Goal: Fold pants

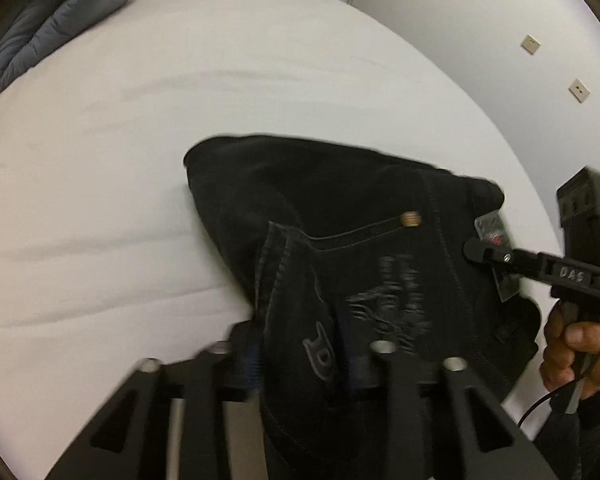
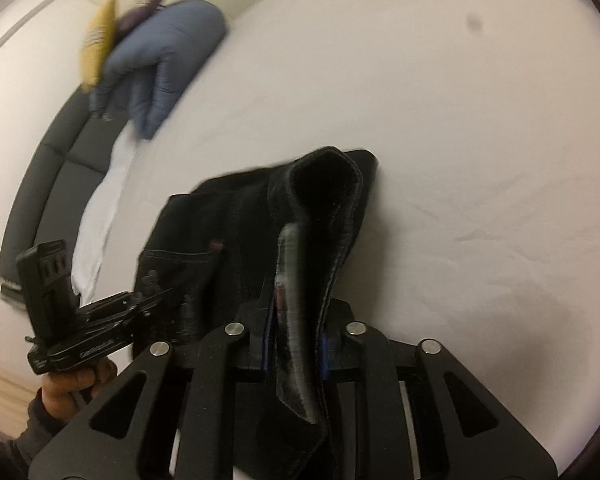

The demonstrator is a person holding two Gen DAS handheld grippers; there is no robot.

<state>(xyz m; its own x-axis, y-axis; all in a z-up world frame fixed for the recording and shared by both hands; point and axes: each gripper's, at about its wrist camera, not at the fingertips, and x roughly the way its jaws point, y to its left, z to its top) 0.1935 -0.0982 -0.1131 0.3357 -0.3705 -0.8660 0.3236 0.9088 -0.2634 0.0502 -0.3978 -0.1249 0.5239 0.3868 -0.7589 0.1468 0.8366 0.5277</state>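
Note:
Black pants lie partly folded on a white bed. My left gripper is shut on a hem end of the pants and holds it over the folded part. My right gripper is shut on the other hem end, which stands up in a loop. The right gripper also shows in the left wrist view at the pants' right edge. The left gripper shows in the right wrist view at the pants' left side. The pants also show in the right wrist view. Both views are blurred.
A folded blue-grey duvet lies at the far corner of the bed, with yellow and purple cushions behind it. A dark padded headboard runs along one side. A white wall with two sockets is close on the right.

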